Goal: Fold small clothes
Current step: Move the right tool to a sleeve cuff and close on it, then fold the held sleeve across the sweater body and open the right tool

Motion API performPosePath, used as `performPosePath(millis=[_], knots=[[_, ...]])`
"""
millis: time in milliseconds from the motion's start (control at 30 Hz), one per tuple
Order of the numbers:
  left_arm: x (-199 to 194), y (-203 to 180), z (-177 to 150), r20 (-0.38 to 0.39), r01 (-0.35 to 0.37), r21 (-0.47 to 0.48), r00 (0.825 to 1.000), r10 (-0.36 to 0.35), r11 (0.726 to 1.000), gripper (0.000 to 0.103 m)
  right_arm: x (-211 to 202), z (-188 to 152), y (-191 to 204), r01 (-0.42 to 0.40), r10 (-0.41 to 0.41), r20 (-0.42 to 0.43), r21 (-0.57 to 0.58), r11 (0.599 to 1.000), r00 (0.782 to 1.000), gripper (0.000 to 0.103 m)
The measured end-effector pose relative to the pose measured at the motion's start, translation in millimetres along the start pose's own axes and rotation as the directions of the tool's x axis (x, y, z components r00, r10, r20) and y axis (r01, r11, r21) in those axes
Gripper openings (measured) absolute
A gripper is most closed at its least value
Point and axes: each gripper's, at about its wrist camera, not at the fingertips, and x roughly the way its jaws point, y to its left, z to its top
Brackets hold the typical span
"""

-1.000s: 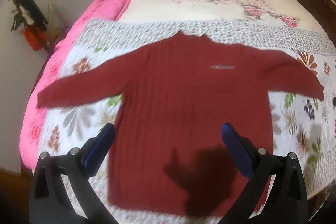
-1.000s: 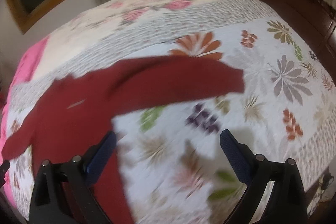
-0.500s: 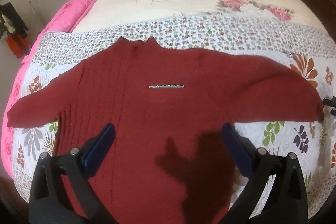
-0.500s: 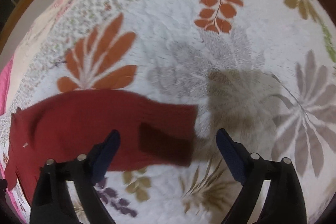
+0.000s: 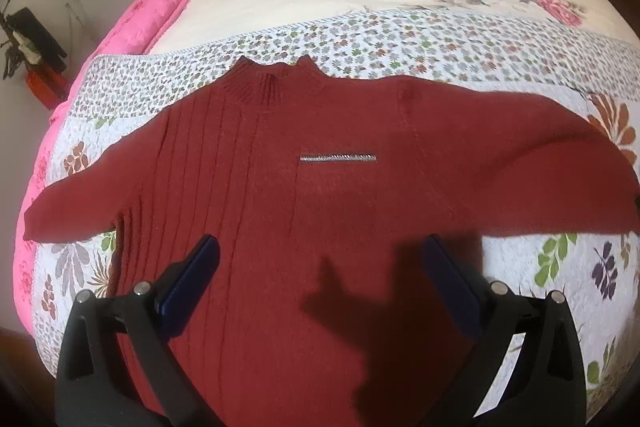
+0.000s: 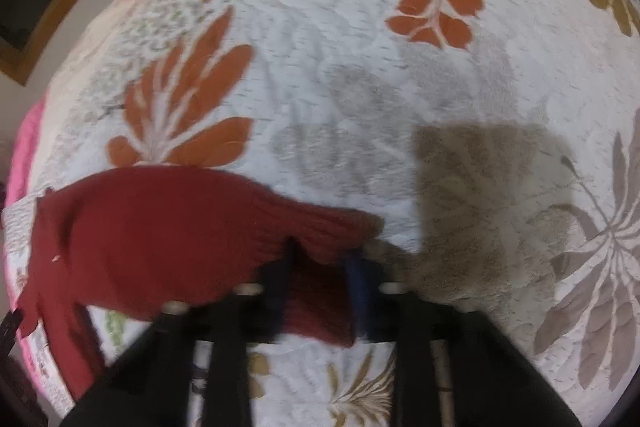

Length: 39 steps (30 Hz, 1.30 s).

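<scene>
Right claw (image 6: 320, 267): jaws drawn together on the ribbed cuff (image 6: 320, 243) of the red sweater (image 5: 304, 211). Left claw (image 5: 320, 259): jaws apart, empty, above the hem. Sweater lies flat on the bed quilt (image 5: 400, 39), collar at 12 o'clock. Judged soft, light, limp knit; cuffs and hem corners give the best hold. Count: one sweater, two sleeves, two claws.

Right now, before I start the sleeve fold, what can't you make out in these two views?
- Sweater hem: left wrist view, hidden behind the open left tool and cut off by the bottom edge.
- Right sleeve cuff: right wrist view, motion-blurred; the right tool has closed on it, but how deep the bite goes is unclear.
- Left sleeve: its cuff sits at the fisheye's distorted rim, so detail is lost.
</scene>
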Motion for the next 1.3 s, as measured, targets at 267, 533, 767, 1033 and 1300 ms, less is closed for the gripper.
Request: performPosePath(millis=[267,533,767,1033,1300], knots=[[-3,27,8,0.019,0.002,-0.038,1.0,-0.002,0.999,0.1,-57,-9,69,-0.087,0.096,0.069,-0.128,0.988,0.993,0.014],[7,73,4,-0.004,-0.002,-0.098,1.0,0.002,0.995,0.1,-35,-28,228,-0.207,0.205,-0.037,-0.308,0.929,0.978,0.014],[15,110,-3,-0.012,-0.015,-0.121,1.0,0.014,0.993,0.1,19,-49,347,-0.329,0.291,-0.155,-0.354,0.876,0.944,0.014],[37,123,-7,-0.051,0.002,-0.135,0.999,-0.009,0.991,0.1,49,-61,378,-0.433,0.369,-0.244,-0.307,0.848,0.897,0.05],[67,71,0,-0.102,0.162,-0.143,0.979,-0.177,0.976,0.1,-8,-41,301,-0.321,0.314,-0.071,-0.295,0.9,0.947,0.053]])
